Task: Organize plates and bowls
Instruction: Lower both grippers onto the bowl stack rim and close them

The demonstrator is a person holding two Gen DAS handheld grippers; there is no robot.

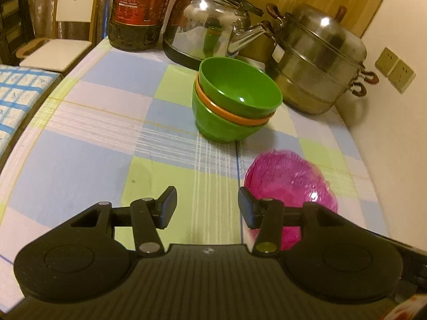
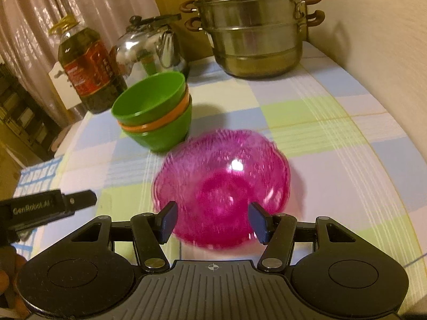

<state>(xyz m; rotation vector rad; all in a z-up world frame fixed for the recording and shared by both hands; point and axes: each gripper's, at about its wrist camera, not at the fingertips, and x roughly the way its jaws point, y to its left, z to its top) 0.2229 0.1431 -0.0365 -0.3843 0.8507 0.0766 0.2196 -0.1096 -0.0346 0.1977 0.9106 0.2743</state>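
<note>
A translucent pink bowl (image 2: 221, 184) stands on the checked tablecloth (image 2: 333, 138) and looks blurred. My right gripper (image 2: 213, 222) hovers open over its near rim, and neither pad presses on it. Behind it to the left is a stack of green bowls (image 2: 157, 117) with an orange one between them. In the left wrist view my left gripper (image 1: 208, 208) is open and empty above the cloth. The pink bowl (image 1: 291, 184) lies just to its right and the green stack (image 1: 234, 106) is farther ahead. The right wrist view shows a left finger (image 2: 80, 200) at the left edge.
At the back of the table stand a large oil bottle (image 1: 138, 13), a steel kettle (image 1: 208, 26) and a tiered steel steamer pot (image 1: 317, 61). A wall with sockets (image 1: 395, 66) runs along the right. A chair (image 1: 61, 42) stands beyond the table's left edge.
</note>
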